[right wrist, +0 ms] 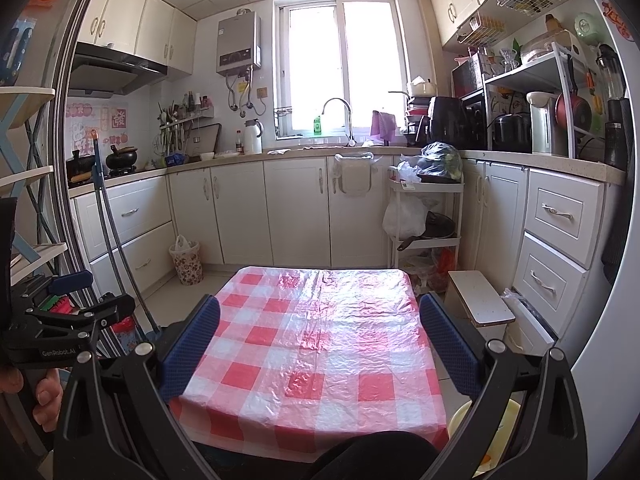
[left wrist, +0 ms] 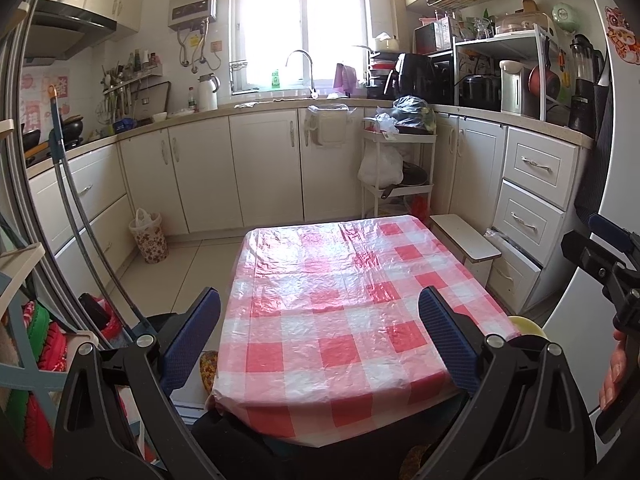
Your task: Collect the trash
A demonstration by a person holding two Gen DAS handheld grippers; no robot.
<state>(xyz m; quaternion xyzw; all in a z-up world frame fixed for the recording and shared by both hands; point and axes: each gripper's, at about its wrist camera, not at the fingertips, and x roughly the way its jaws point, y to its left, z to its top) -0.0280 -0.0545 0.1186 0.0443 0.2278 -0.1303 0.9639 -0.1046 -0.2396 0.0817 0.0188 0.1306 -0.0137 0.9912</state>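
Over on the left, the lined wastebasket [left wrist: 148,236] stood on the floor beyond the far-left corner of the table [left wrist: 340,308], against the lower cabinets [left wrist: 200,176]. It was the only obvious trash bin, well apart from both tools. Whether anything lay inside could not be told.

Moving in, the left gripper [left wrist: 320,340] hung over the near end of the table, blue pads spread wide, nothing between them. Empty!

The table itself, under its red-and-white checked plastic cover [right wrist: 316,344], showed no scrap, wrapper or crumb anywhere on top. So either the tabletop had been dealt with, or collecting had not begun; these views did not settle it. My read: no trash sat within reach of either tool.

The right gripper [right wrist: 320,344] matched its partner above the same near end of the table, jaws wide apart, holding nothing.

Further right, past the far-right corner of the table, bags [right wrist: 438,160] were piled on a white cart [right wrist: 424,216]. Possibly trash, possibly groceries; I couldn't say. They were well away from both grippers.

At the near-right corner of the table, a yellow bowl [right wrist: 500,432] peeked out below the edge.
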